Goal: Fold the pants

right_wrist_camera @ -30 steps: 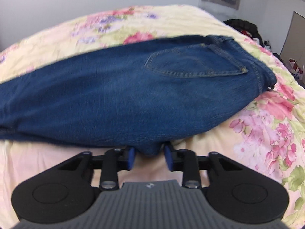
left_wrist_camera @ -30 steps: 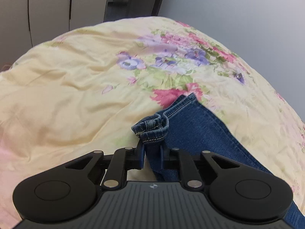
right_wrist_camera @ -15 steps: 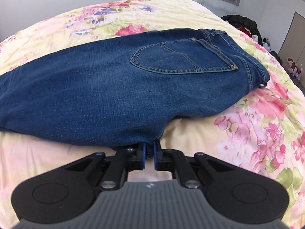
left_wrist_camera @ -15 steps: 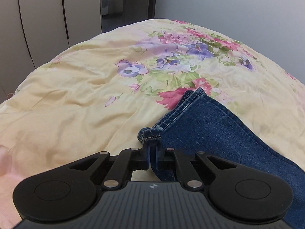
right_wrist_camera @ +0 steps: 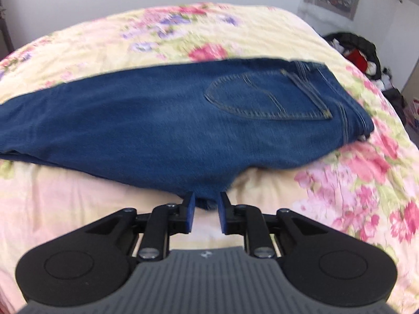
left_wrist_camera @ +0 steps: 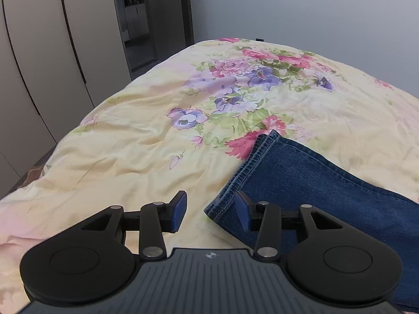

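Left claw point(left_wrist_camera: 210, 210): standing released, its jaws having just been opening; the blue pads are sitting wide apart, with the corner of the trouser hem lying on the bed between them and touched by neither.
Right claw point(right_wrist_camera: 205, 210): its jaws having just been opening a little; the narrow gap is framing the near bulge of the denim, and whether the pads are still pressing on it cannot be told (the picture is blurred).
Jeans point(right_wrist_camera: 162, 130): lying flat on the bed, folded lengthwise so one leg is covering the other, stretching from the waistband at the right of the right wrist view to the leg ends at the left.
Look of the denim: showing mid-blue, with tan stitching outlining a back pocket point(right_wrist_camera: 267, 99) that is facing up near the waistband.
Hem point(left_wrist_camera: 243, 167): showing two stitched edges lying one on the other, running away from the left claw.
Bed cover point(left_wrist_camera: 136, 141): spreading pale yellow and creased, printed with pink and purple flowers.
Writing: nothing readable is showing on the jeans (only a small round mark on each claw body).
Beyond the bed: pale cupboard doors point(left_wrist_camera: 39, 60) are standing at the left.
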Demonstrator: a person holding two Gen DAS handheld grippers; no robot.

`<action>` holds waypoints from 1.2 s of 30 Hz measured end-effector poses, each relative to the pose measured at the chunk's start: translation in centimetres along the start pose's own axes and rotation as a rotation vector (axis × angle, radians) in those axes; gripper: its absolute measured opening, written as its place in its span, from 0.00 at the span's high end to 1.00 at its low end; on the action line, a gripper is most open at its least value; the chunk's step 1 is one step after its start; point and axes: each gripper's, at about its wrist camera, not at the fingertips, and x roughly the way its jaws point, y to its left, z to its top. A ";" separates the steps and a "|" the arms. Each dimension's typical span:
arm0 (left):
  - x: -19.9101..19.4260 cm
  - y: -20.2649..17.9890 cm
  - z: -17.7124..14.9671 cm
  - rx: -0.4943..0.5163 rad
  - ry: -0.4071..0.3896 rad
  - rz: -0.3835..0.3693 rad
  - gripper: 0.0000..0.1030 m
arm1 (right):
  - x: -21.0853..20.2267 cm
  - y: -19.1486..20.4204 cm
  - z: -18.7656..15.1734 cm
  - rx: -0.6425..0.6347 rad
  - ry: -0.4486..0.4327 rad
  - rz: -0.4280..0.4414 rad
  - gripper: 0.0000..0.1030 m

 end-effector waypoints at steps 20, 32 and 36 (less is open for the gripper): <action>5.1 2.7 -3.7 -0.374 0.096 -0.272 0.39 | 12.8 19.8 12.3 -0.201 -0.047 0.323 0.87; 7.5 2.7 -3.9 -0.420 0.077 -0.296 0.51 | 22.3 24.5 18.4 -0.155 0.026 0.281 0.99; 7.5 3.2 -3.8 -0.451 0.086 -0.334 0.48 | 19.8 24.4 18.1 -0.196 0.009 0.280 0.97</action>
